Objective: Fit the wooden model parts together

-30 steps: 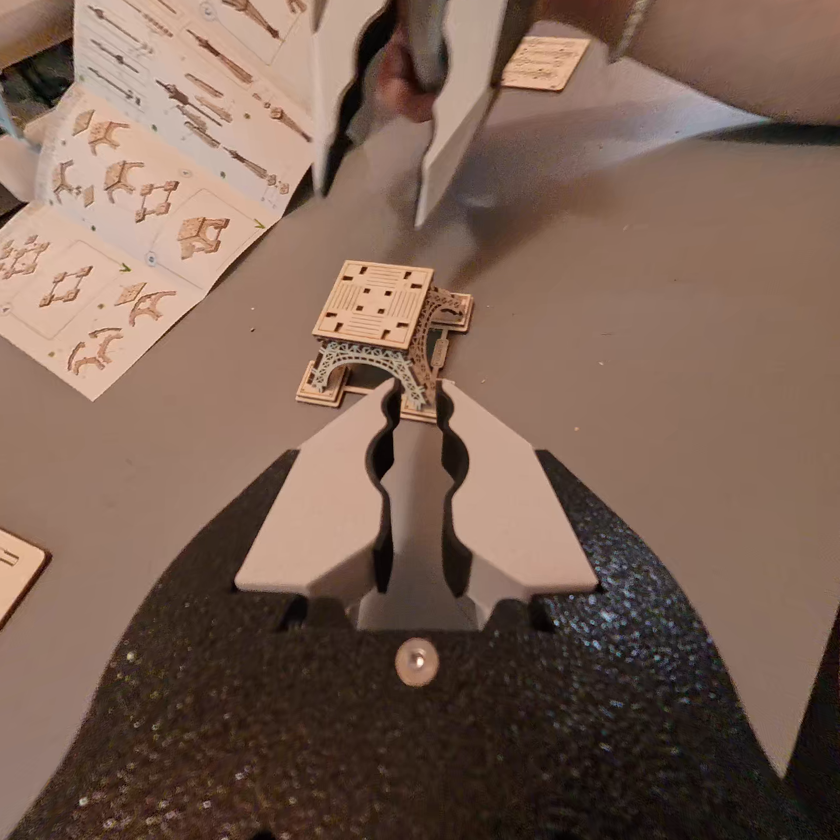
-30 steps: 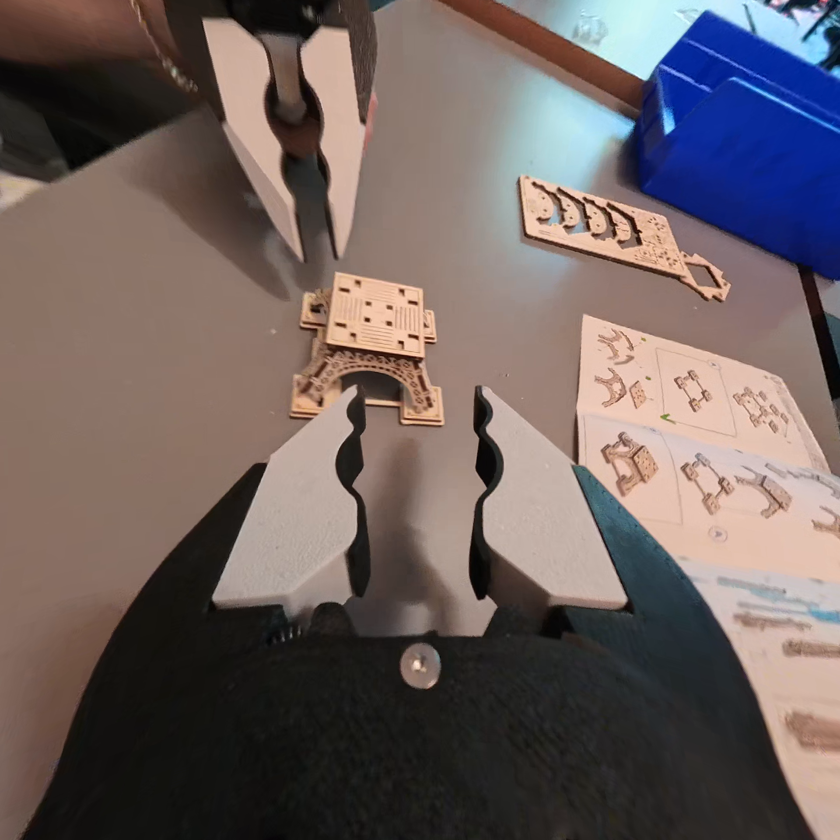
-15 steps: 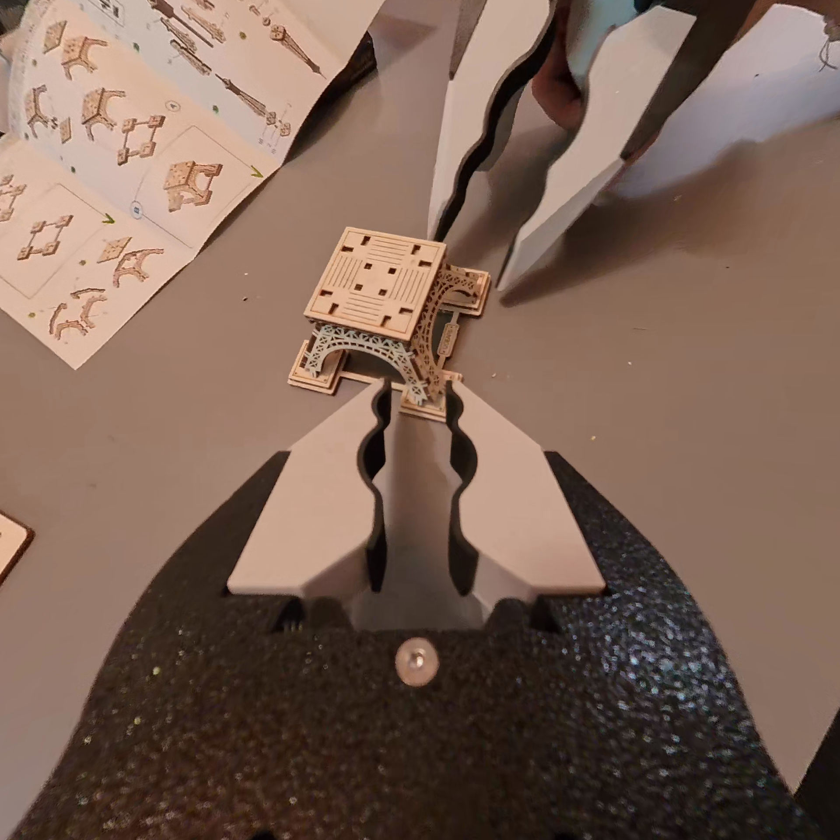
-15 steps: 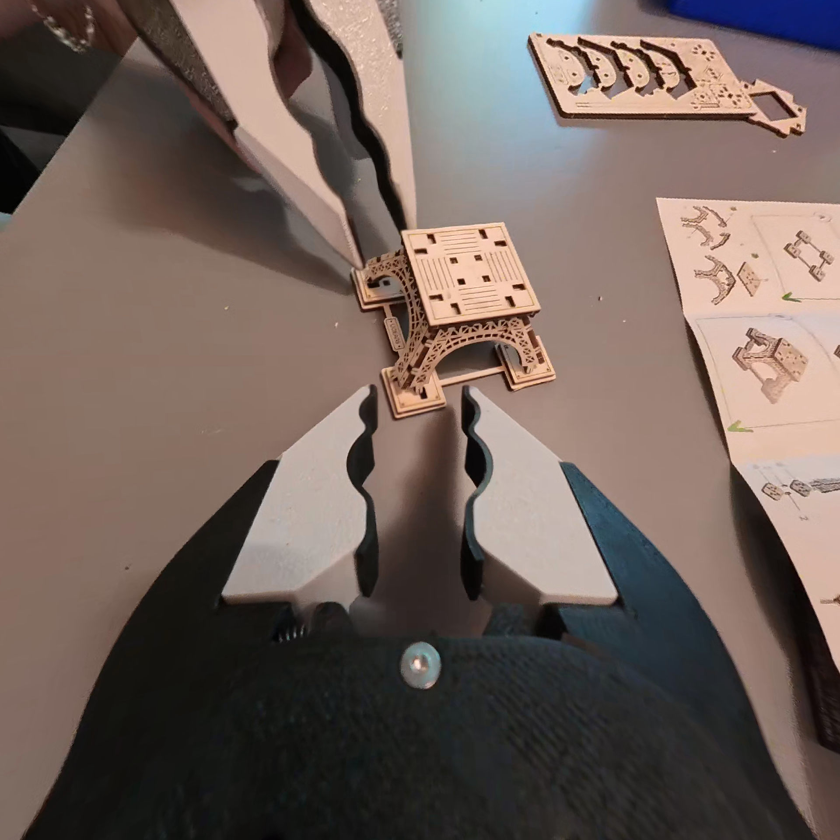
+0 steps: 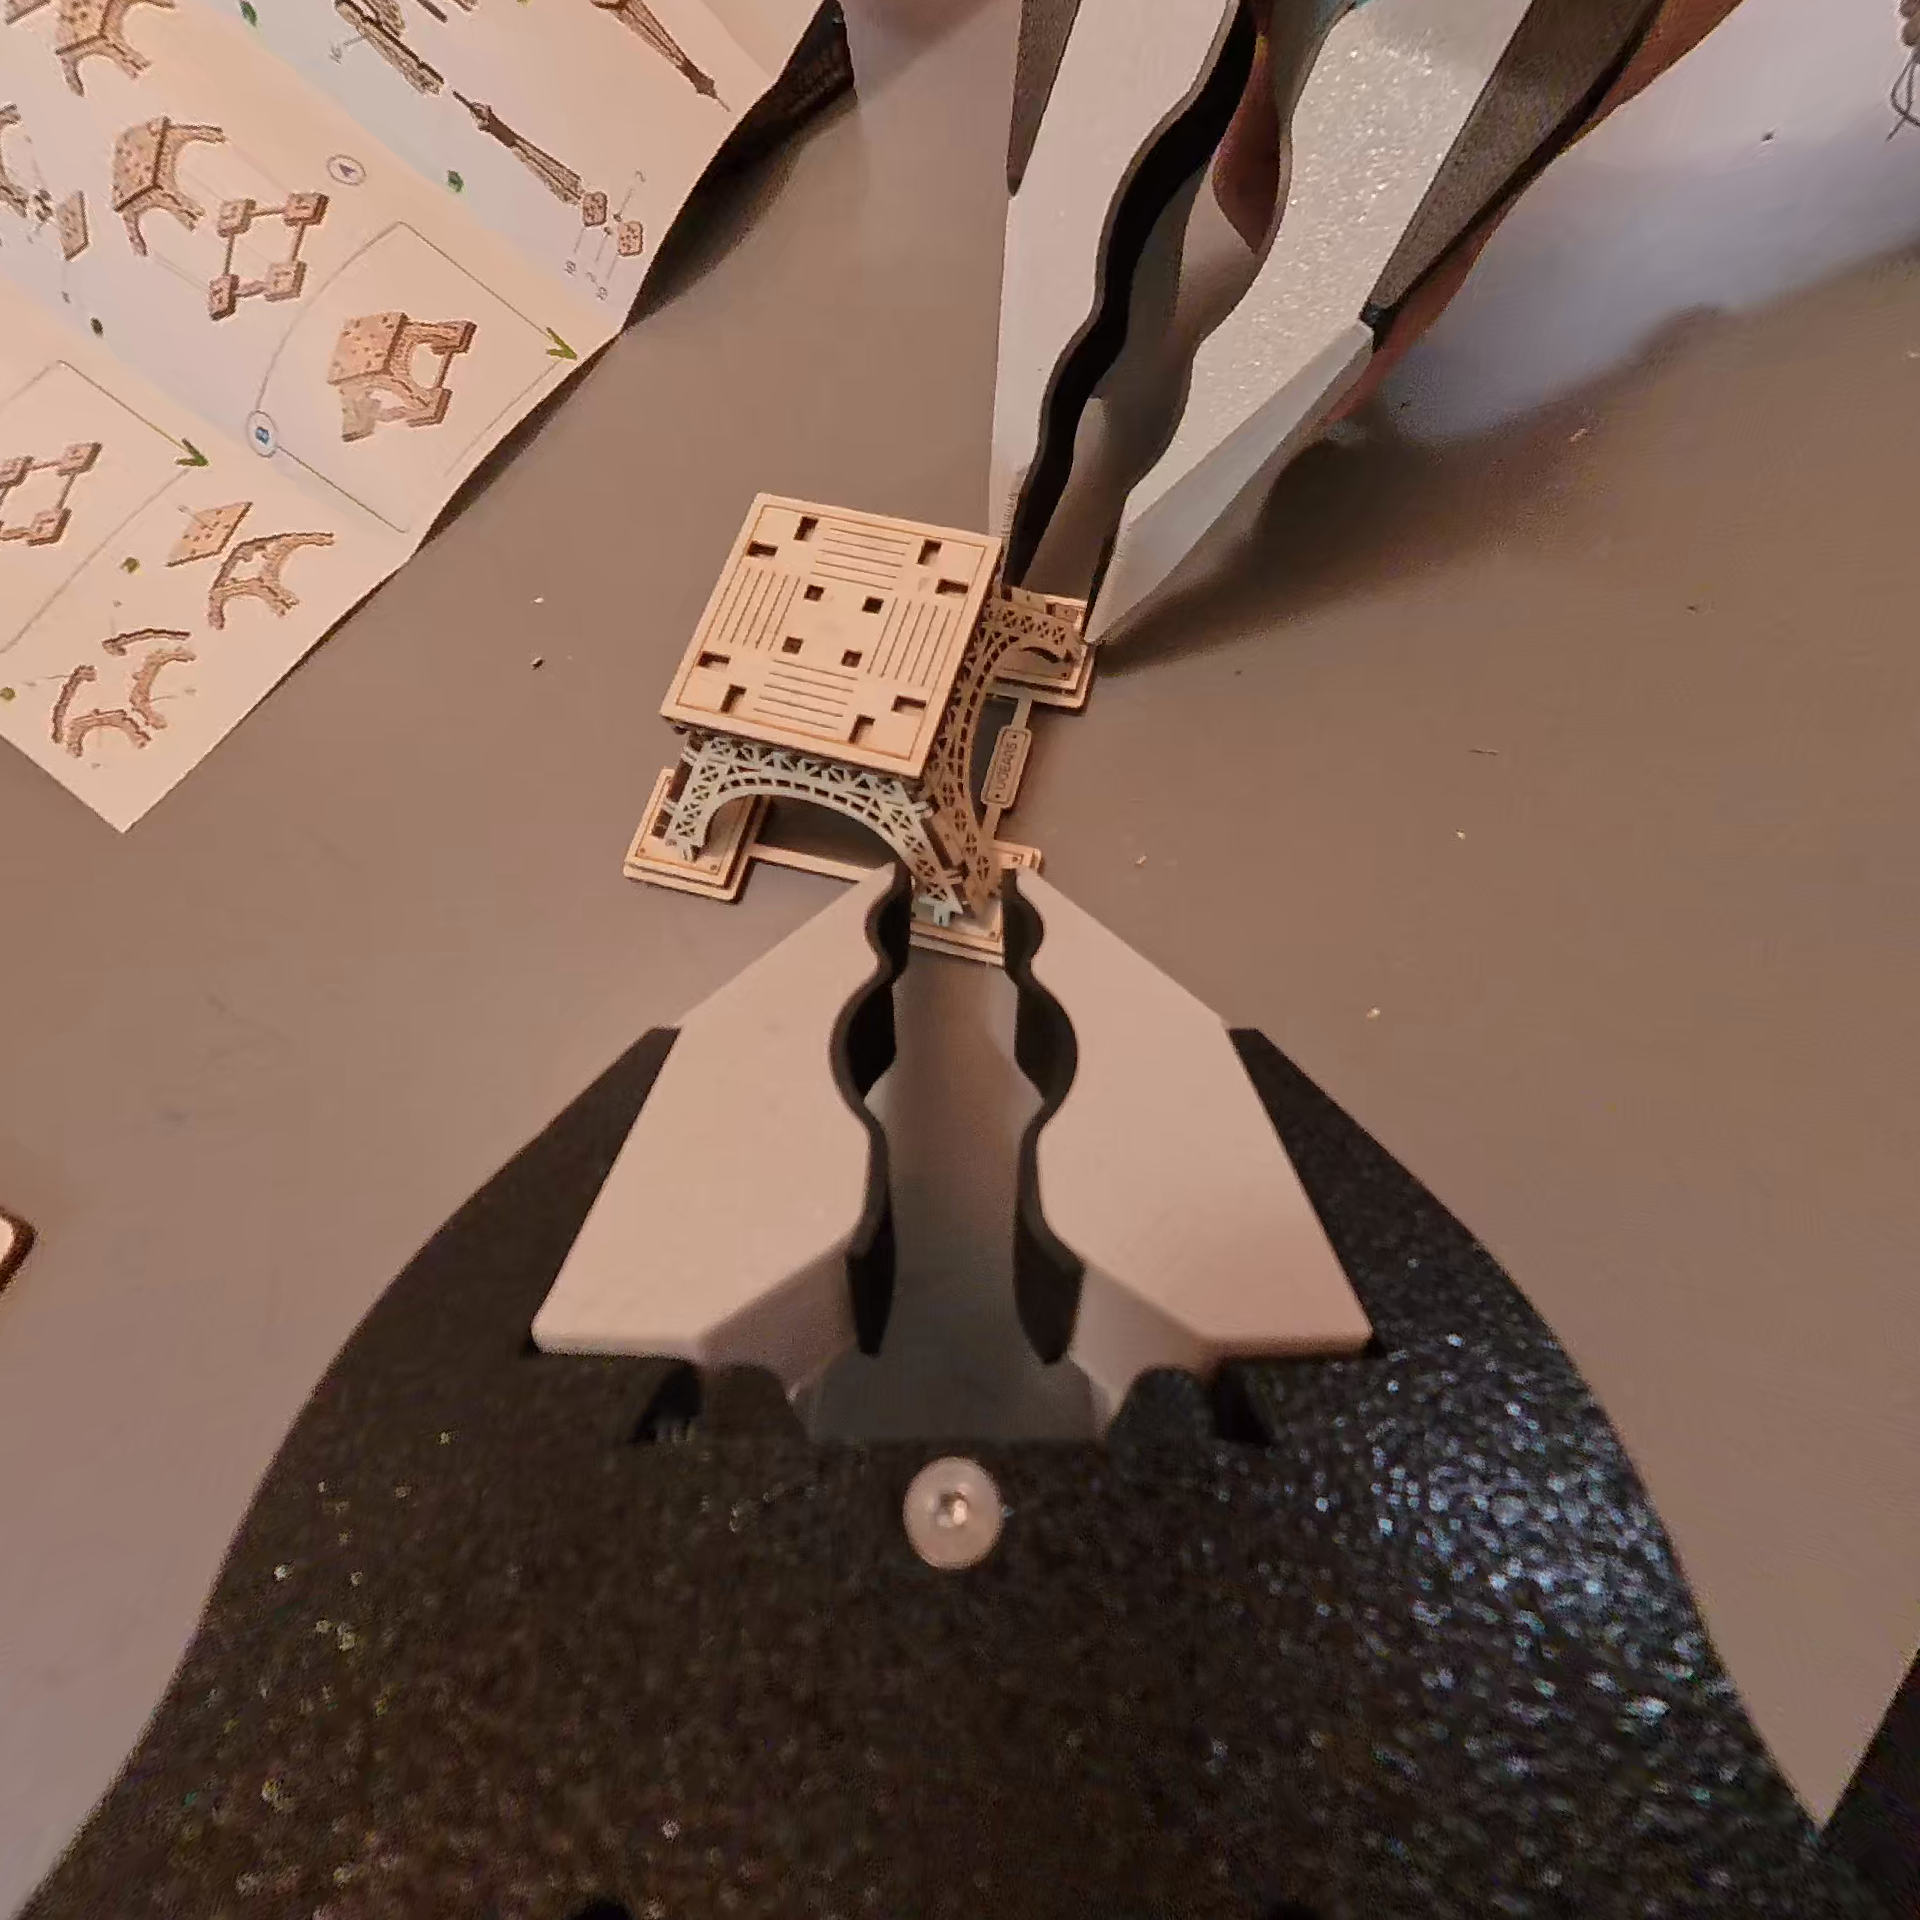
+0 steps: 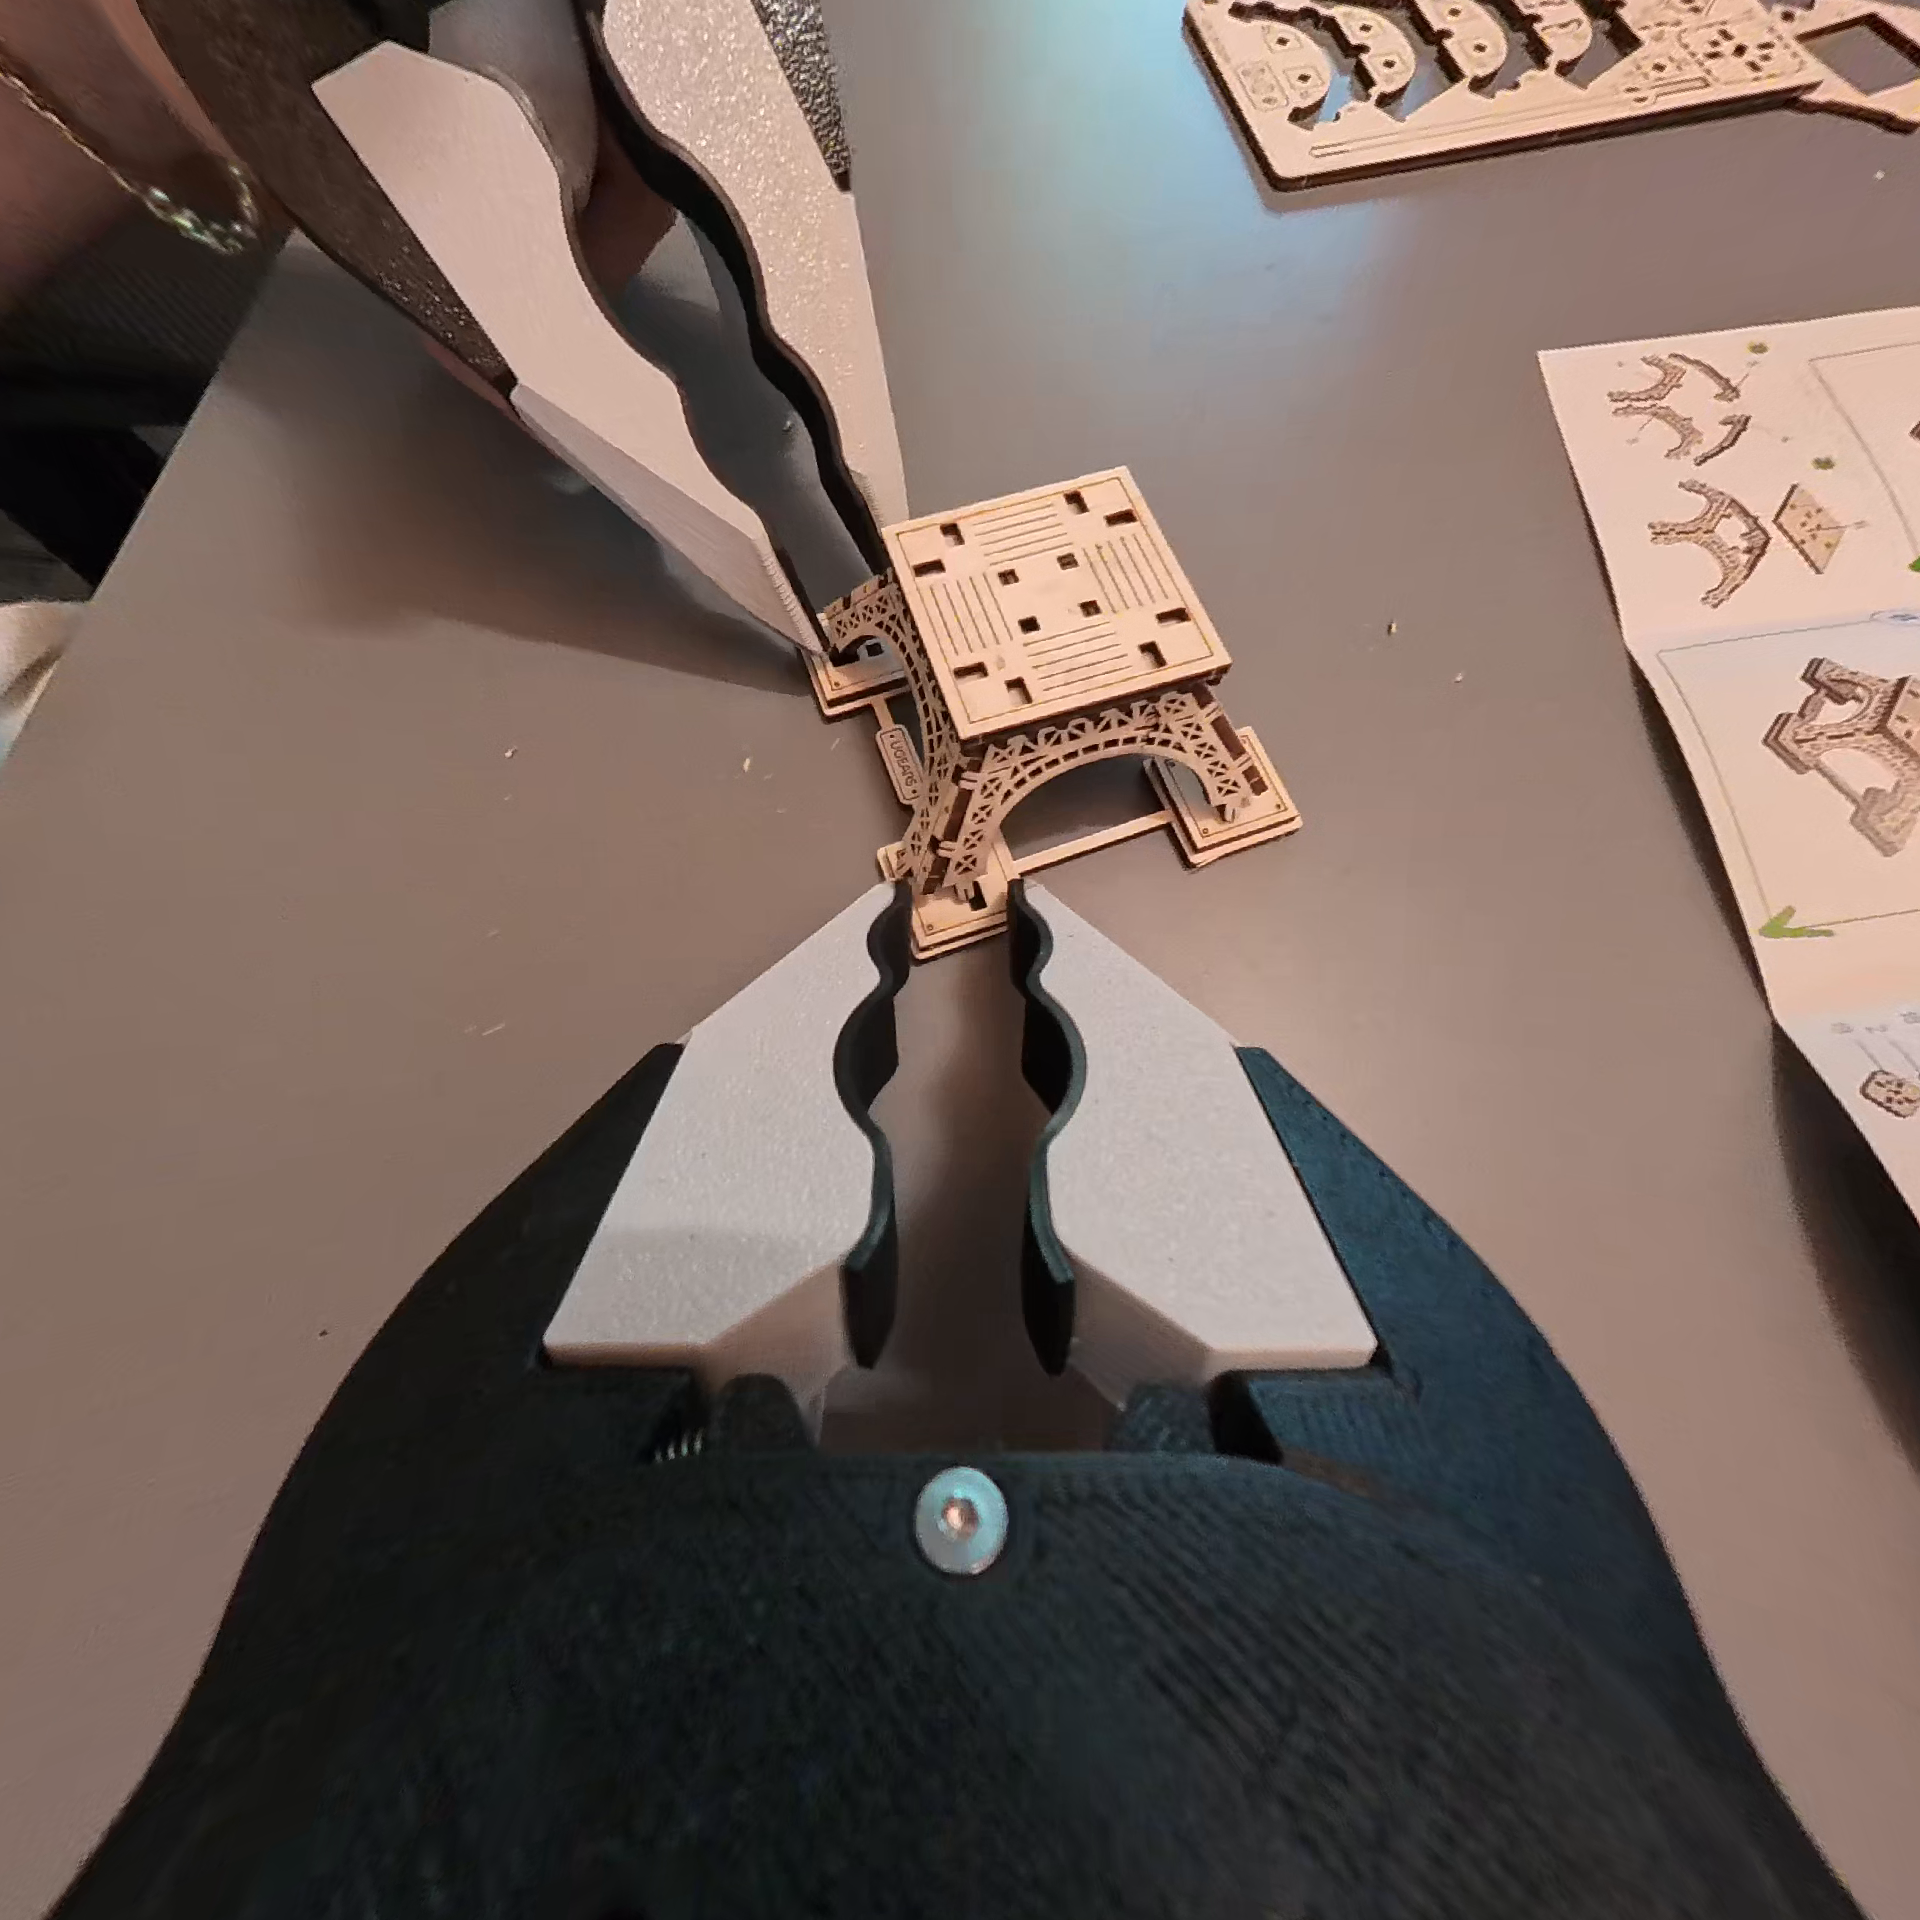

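Both claws have closed in on the pale laser-cut wooden tower base (image 5: 842, 665) at mid-frame on the grey tabletop (image 5: 1455, 935) over the last second. Left claw (image 5: 951, 894) now straddles the near corner foot, fingers narrowly apart, not clamped. Right claw (image 6: 956, 894) brackets the opposite corner foot, also narrowly apart, empty. Looks like a two-point brace is being set up, either to press the joints home or lift it. Folded paper instruction sheet (image 5: 260, 343) sits upper left.
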Demonstrator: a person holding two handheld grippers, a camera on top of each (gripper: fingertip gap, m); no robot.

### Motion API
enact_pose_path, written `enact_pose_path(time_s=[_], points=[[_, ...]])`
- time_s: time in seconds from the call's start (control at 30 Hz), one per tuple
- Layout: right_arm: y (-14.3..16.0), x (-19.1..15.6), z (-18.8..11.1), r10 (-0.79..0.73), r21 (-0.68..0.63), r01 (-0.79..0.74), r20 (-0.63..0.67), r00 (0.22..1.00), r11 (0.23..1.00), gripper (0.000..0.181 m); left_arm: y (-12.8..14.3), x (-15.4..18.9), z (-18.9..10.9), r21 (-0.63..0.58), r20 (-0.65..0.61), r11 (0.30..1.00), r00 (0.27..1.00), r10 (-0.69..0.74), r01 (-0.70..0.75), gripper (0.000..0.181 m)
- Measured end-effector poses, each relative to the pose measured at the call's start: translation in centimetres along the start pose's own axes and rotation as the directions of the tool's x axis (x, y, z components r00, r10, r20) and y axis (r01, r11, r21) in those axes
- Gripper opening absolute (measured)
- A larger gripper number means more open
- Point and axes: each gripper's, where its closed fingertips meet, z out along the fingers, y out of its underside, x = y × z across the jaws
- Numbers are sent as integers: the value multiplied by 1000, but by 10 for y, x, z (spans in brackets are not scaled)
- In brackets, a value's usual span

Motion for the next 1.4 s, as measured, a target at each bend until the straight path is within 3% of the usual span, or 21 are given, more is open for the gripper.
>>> enact_pose_path(time_s=[0.23,0.43,0.67,0.77,0.97,1.23,1.4], points=[[-1,-2,1,-8,1,8,21,1000,1000,9,1,-1,1,-4,6,1000,1000,-4,4,14],[2,6,-2,-31,-16,31,-20,999,999,34,0,-1,1,-5,7,1000,1000,-2,2,14],[2,4,5,-43,-29,43,17,999,999,26,0,-2,1,-5,9,1000,1000,-2,2,14],[-2,6,2,-19,3,19,36,999,1000,35,0,-2,1,-5,10,1000,1000,0,0,14],[-3,7,4,11,-6,-11,92,996,1000,18,0,-3,2,-6,10,1000,1000,-3,4,14],[-2,8,4,110,-16,-109,142,984,994,16,-1,-4,3,-8,0,1000,1000,-6,6,14],[-2,8,4,81,-14,-80,123,989,997,17,-1,-5,4,-9,4,1000,1000,0,0,14]])
